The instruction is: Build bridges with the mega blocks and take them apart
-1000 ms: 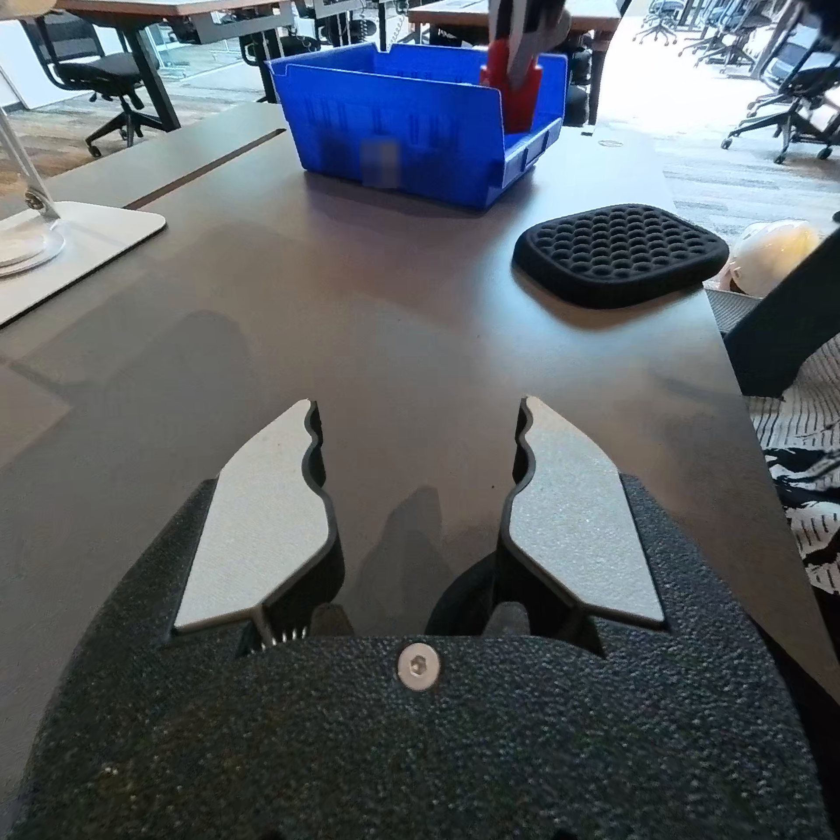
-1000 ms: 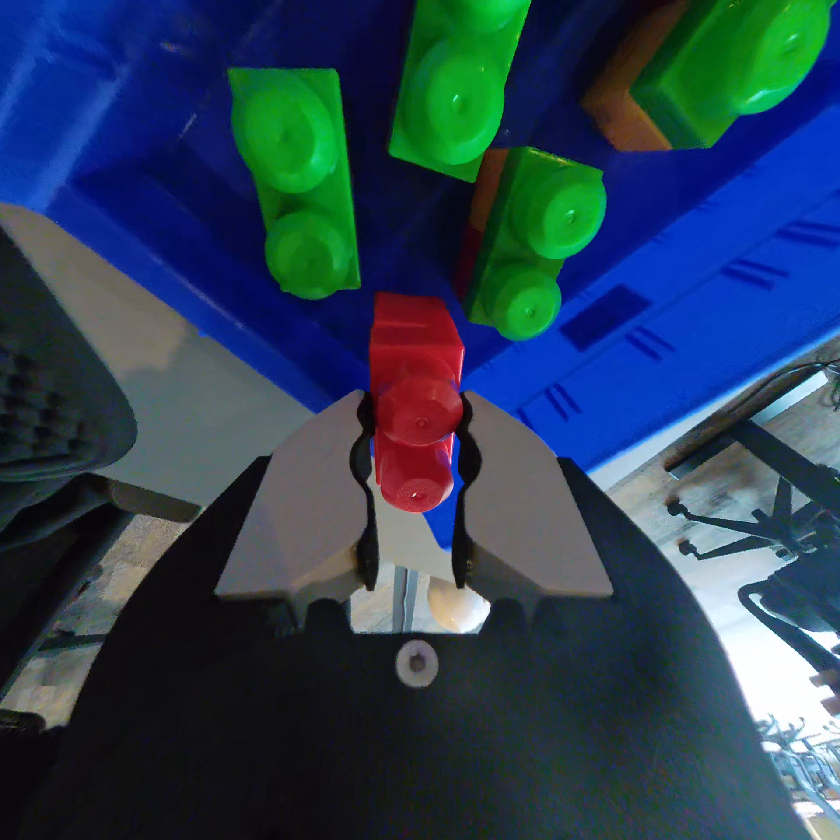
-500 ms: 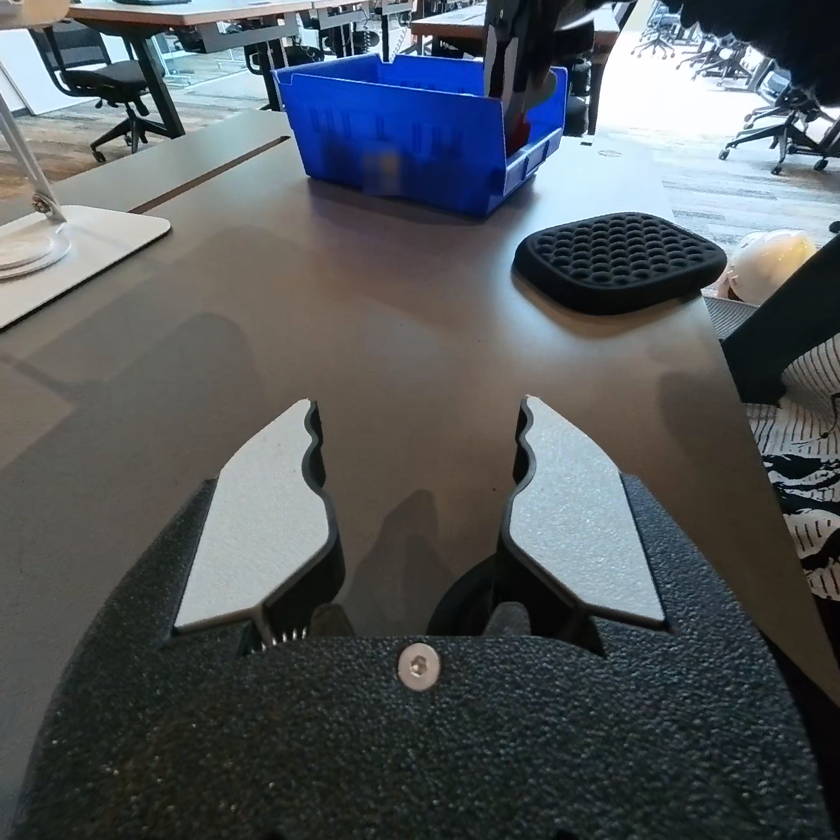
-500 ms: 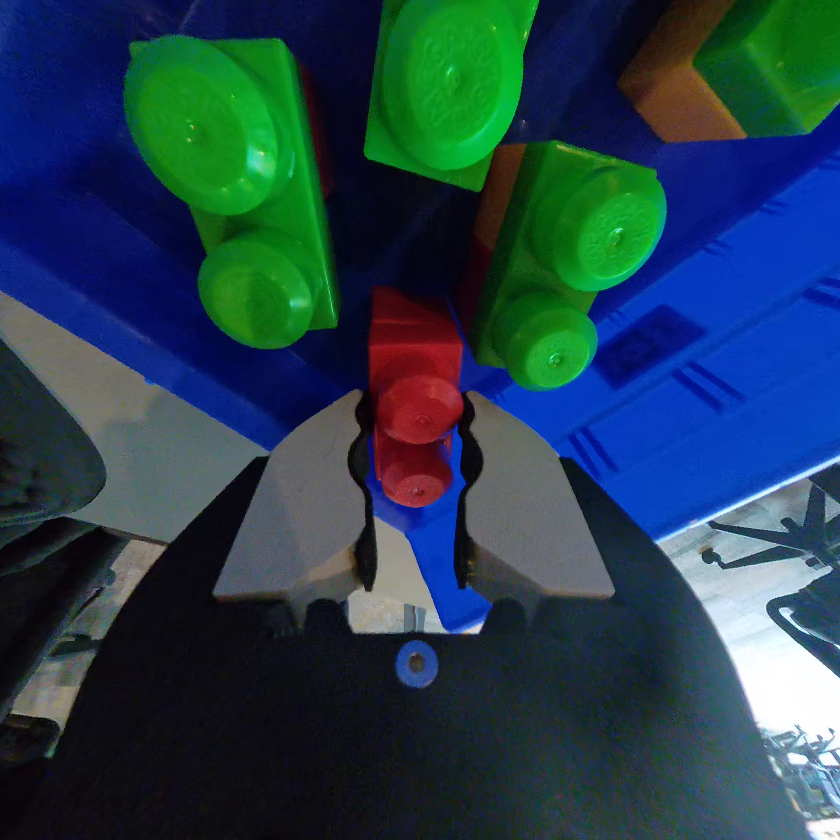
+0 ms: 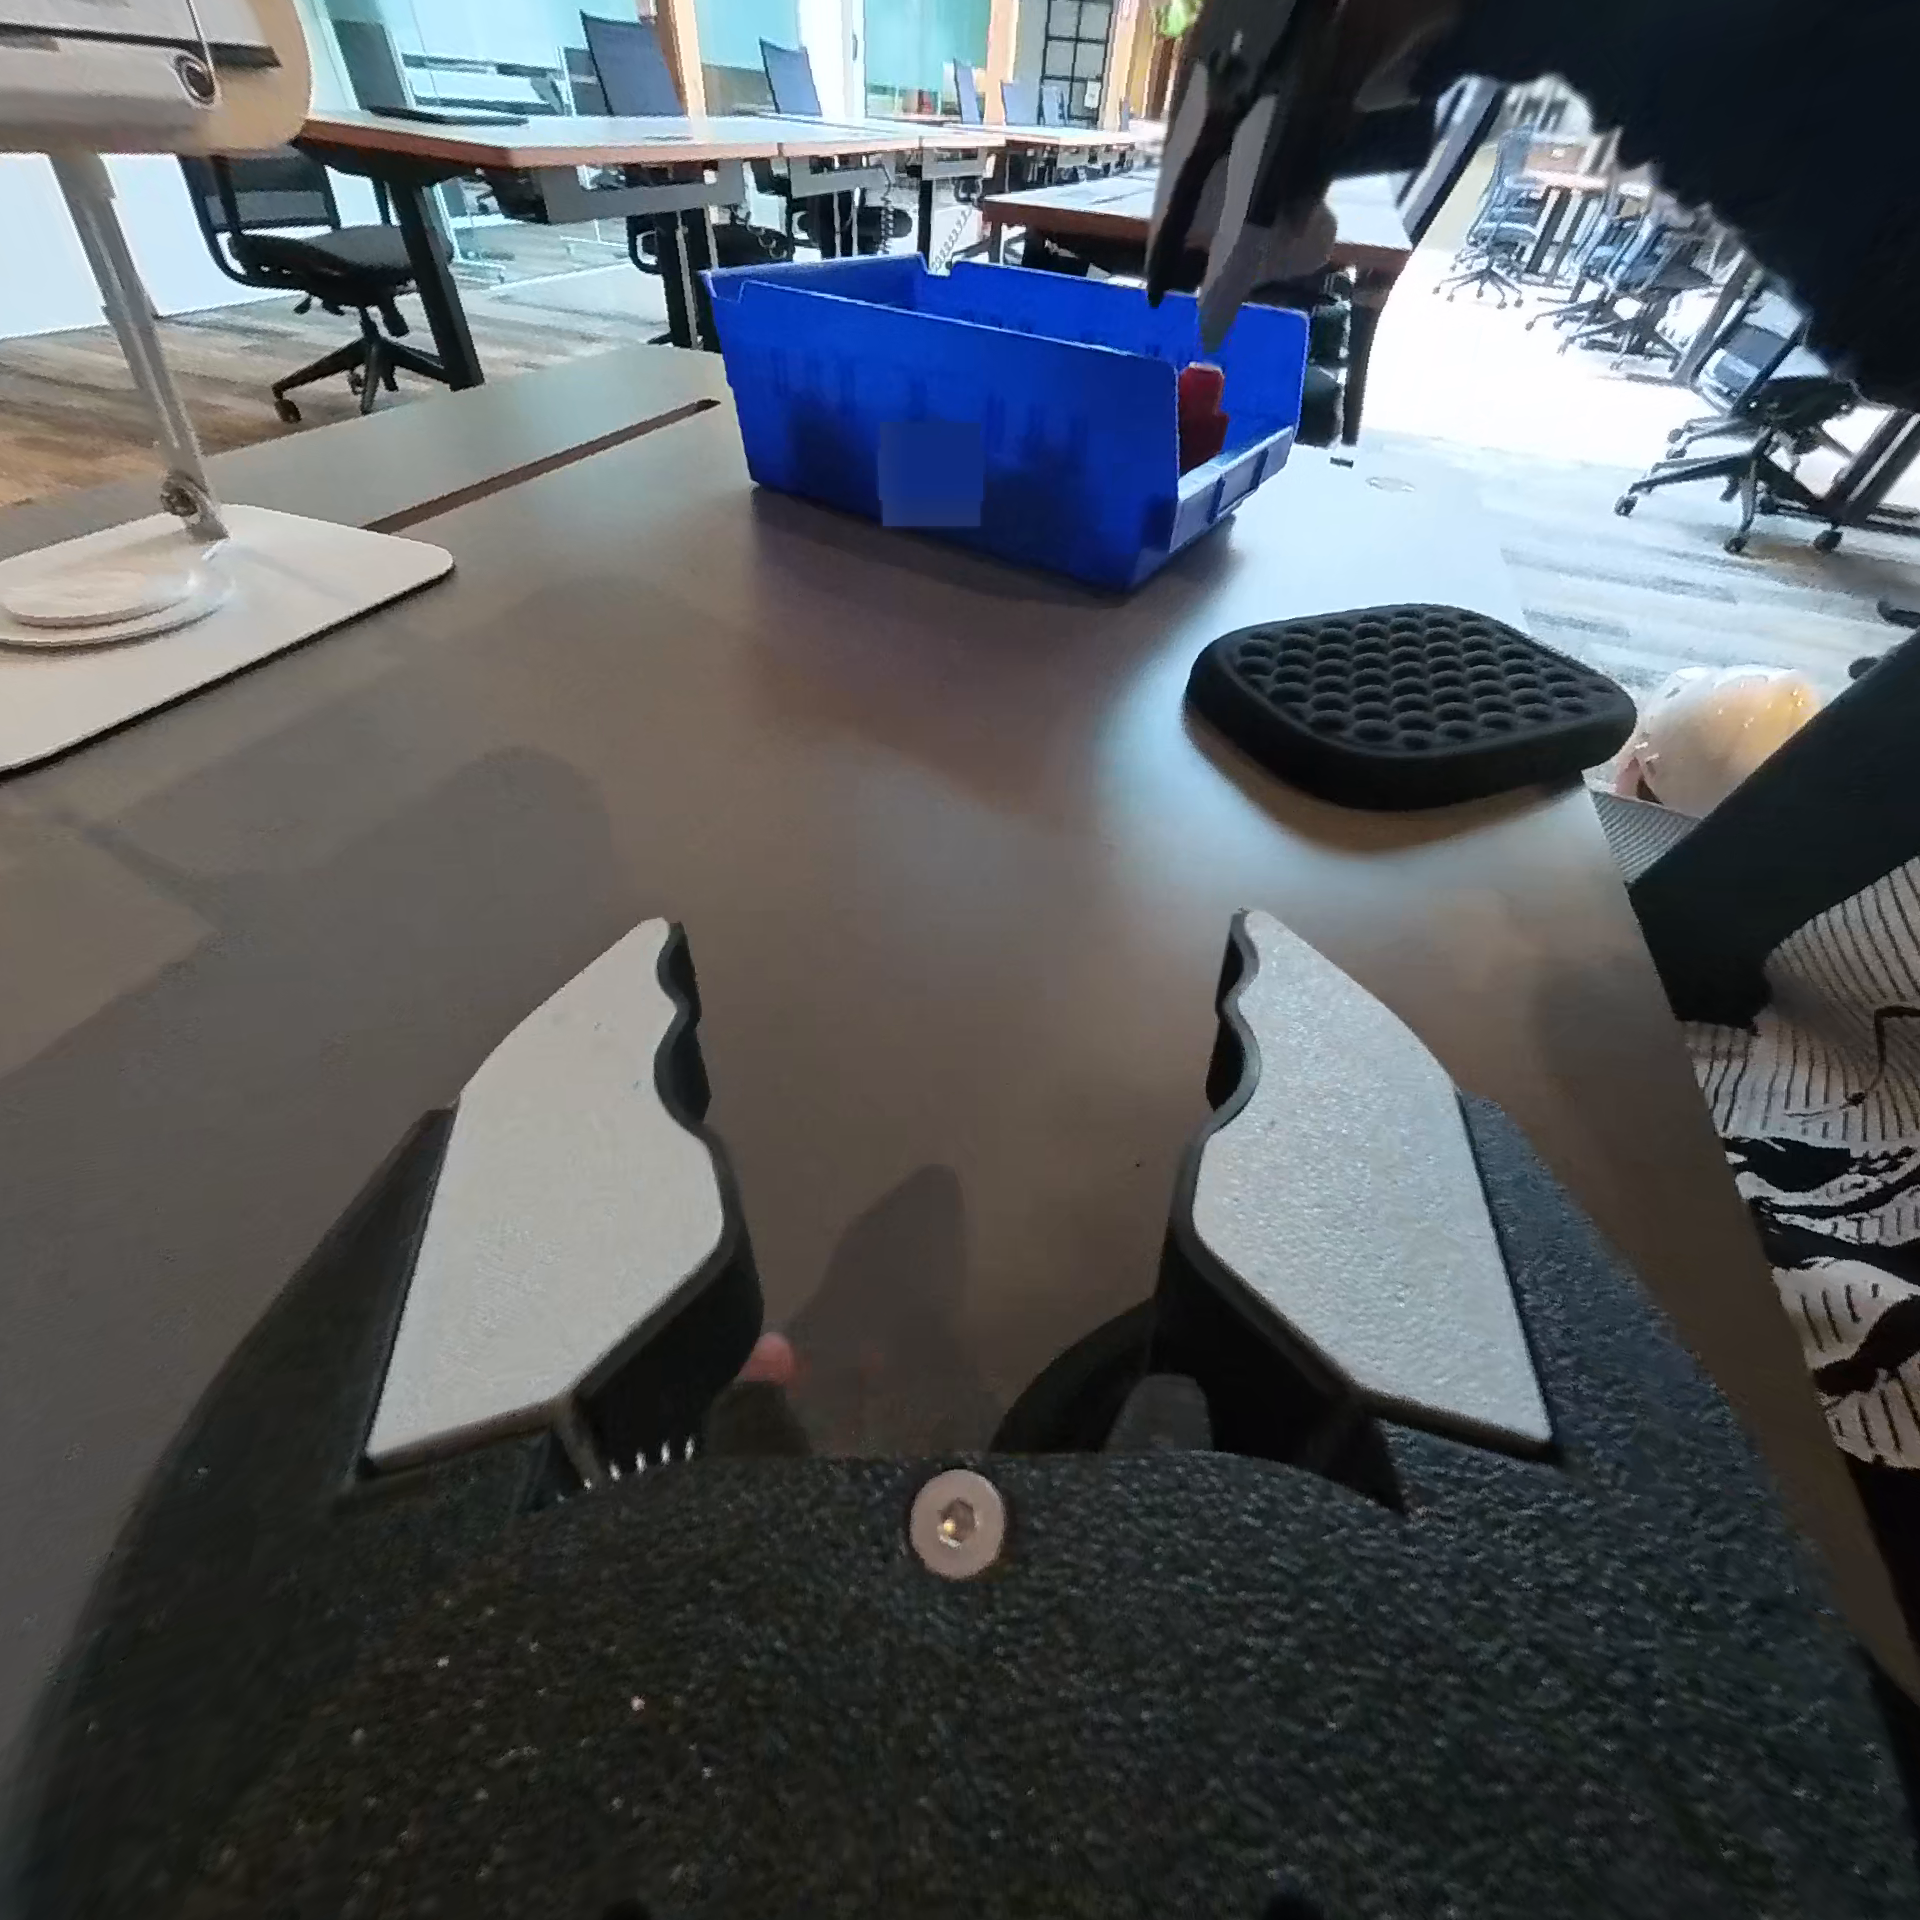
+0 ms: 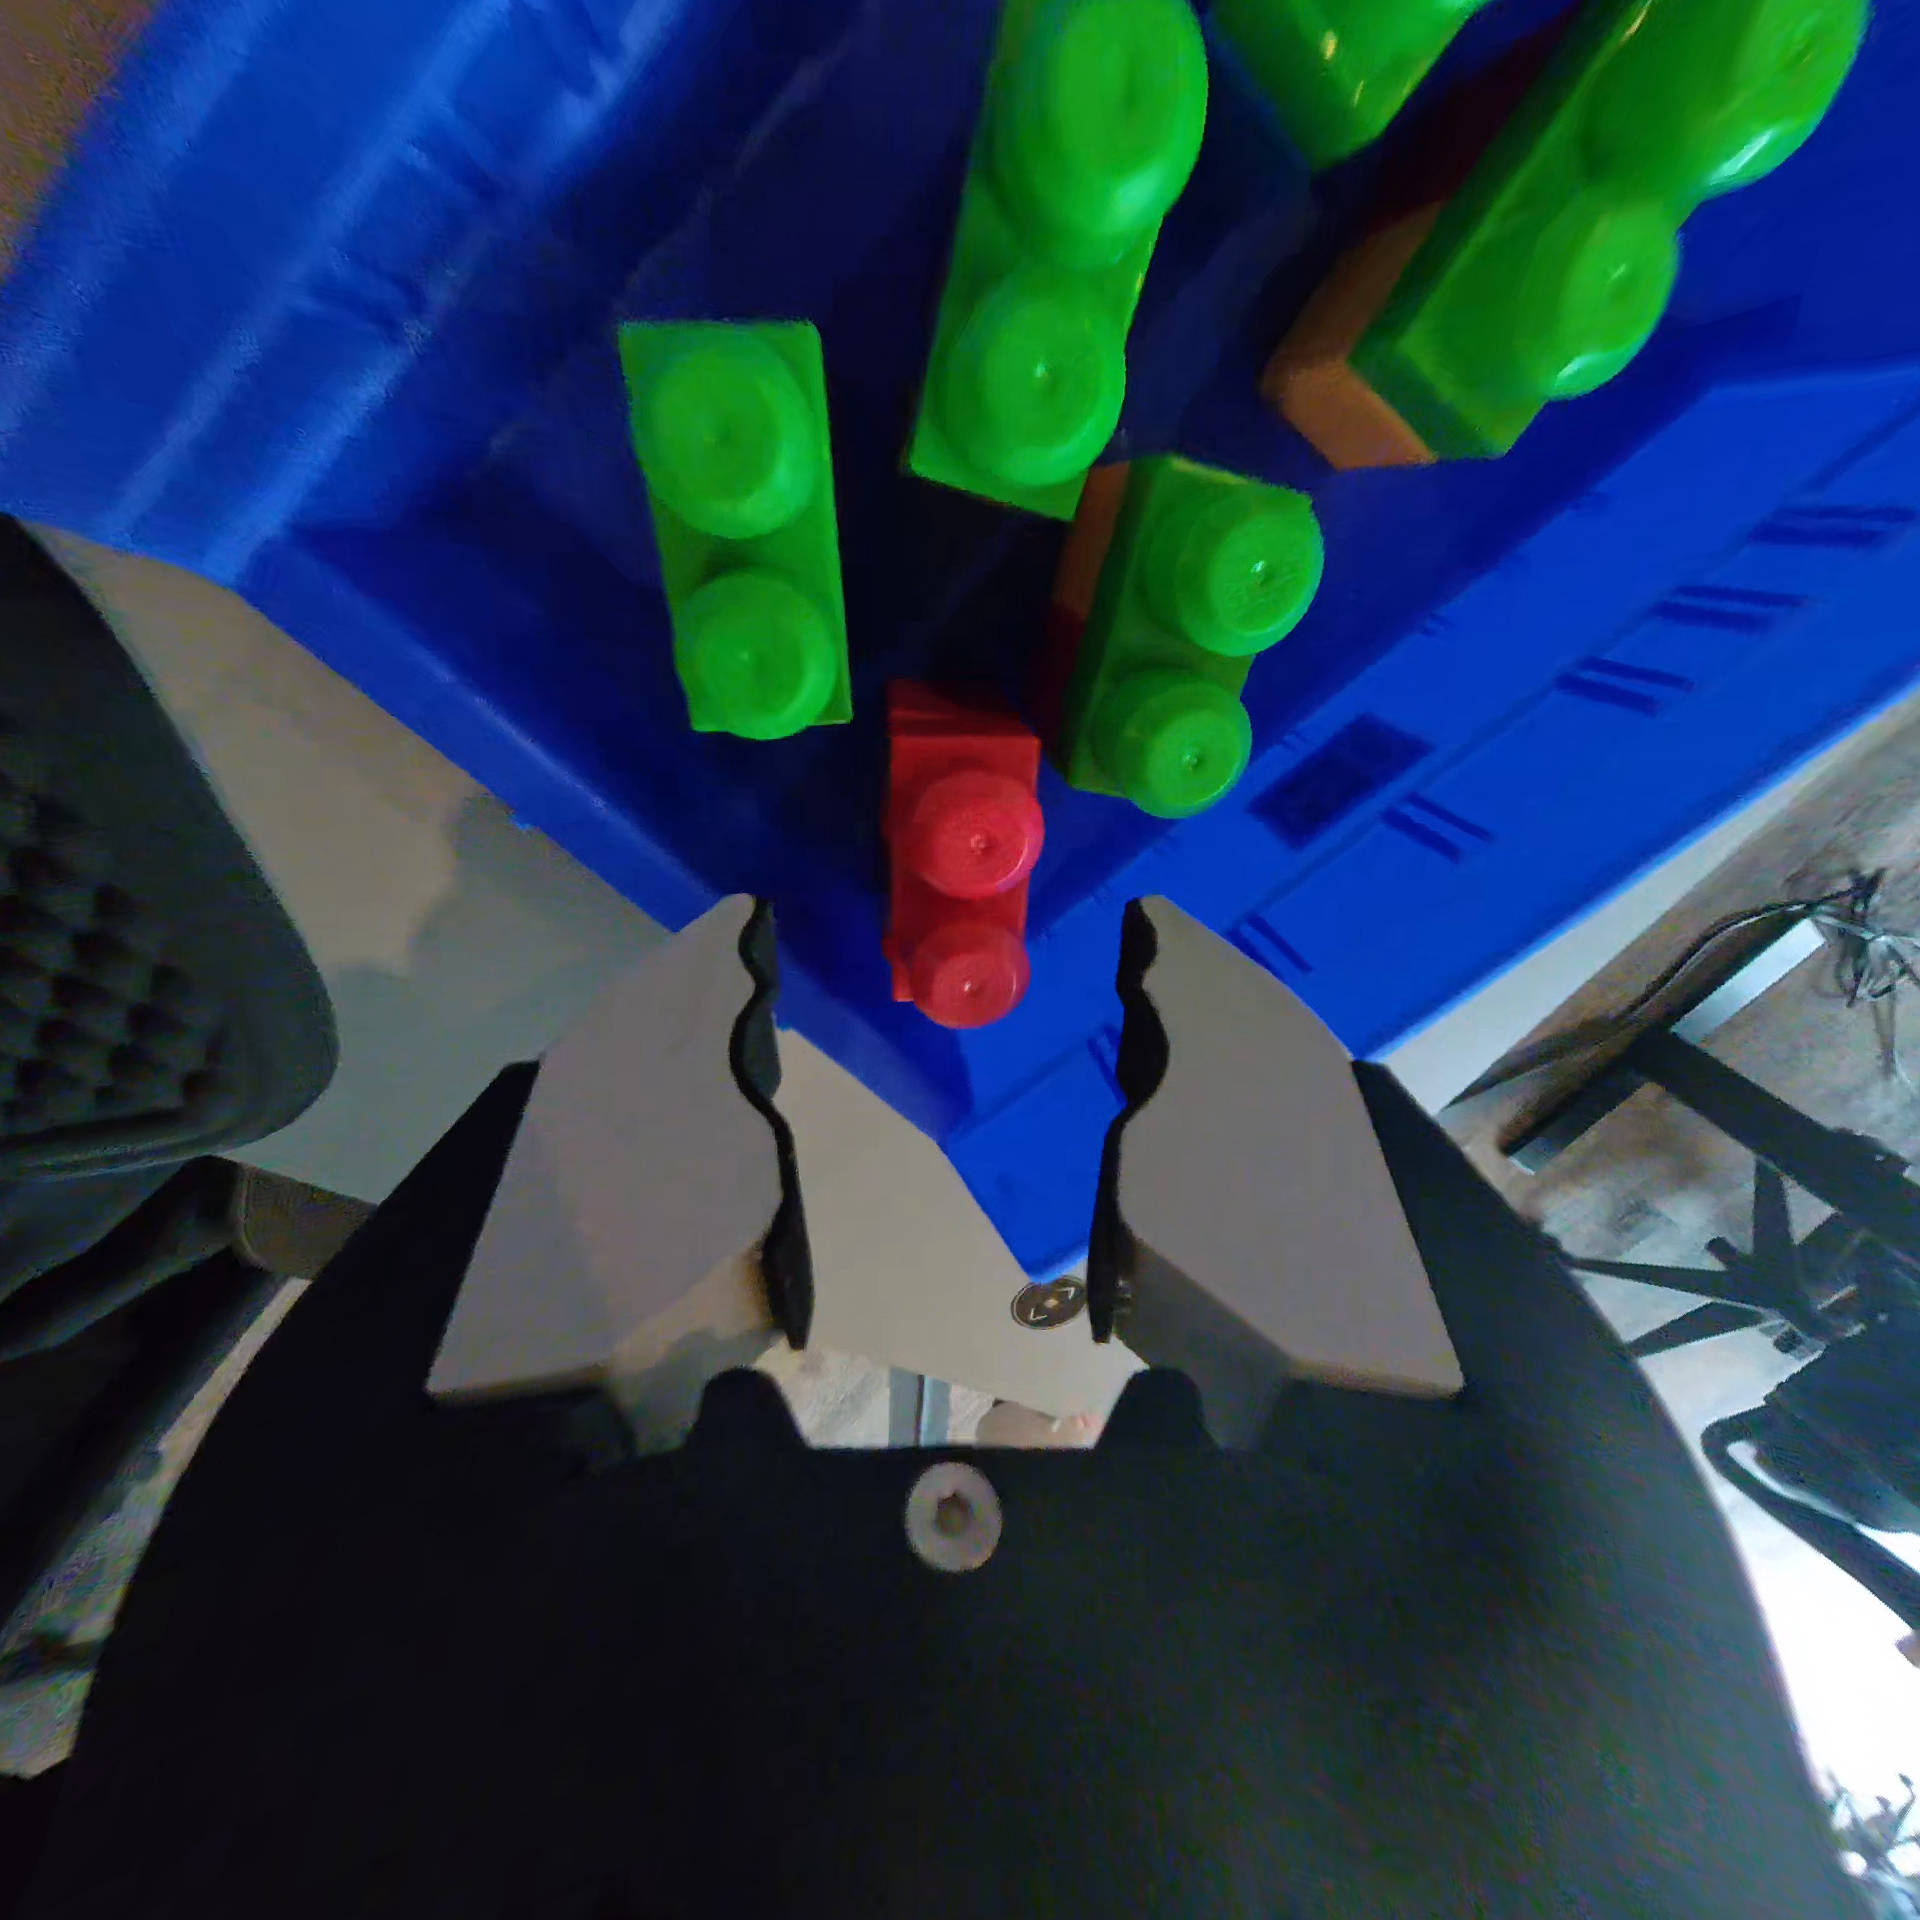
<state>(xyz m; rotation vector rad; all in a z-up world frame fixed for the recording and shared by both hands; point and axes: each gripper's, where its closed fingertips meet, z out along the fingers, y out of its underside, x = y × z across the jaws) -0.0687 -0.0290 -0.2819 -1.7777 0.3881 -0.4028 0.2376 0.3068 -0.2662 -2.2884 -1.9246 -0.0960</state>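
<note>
Table [image 5: 831, 810]: bin [image 5: 935, 416], mat [image 5: 1413, 696], lamp base [image 5: 208, 603].

An open-plan office is shown. Rows of long desks [image 5: 644, 145] with wood-coloured tops and dark metal legs are seen behind the work surface, and black wheeled office chairs [image 5: 332, 260] are set along them; more chairs [image 5: 1756, 416] are lined up at the right, on a carpeted floor [image 5: 1621, 582]. Glass partitions [image 5: 914, 62] are visible at the far end of the room. The near surface is a dark grey table [image 5: 831, 727], on which the white base of a desk stand [image 5: 156, 613] is placed. In the right wrist view, cables [image 6: 1860, 935] are seen hanging under a table edge.
</note>
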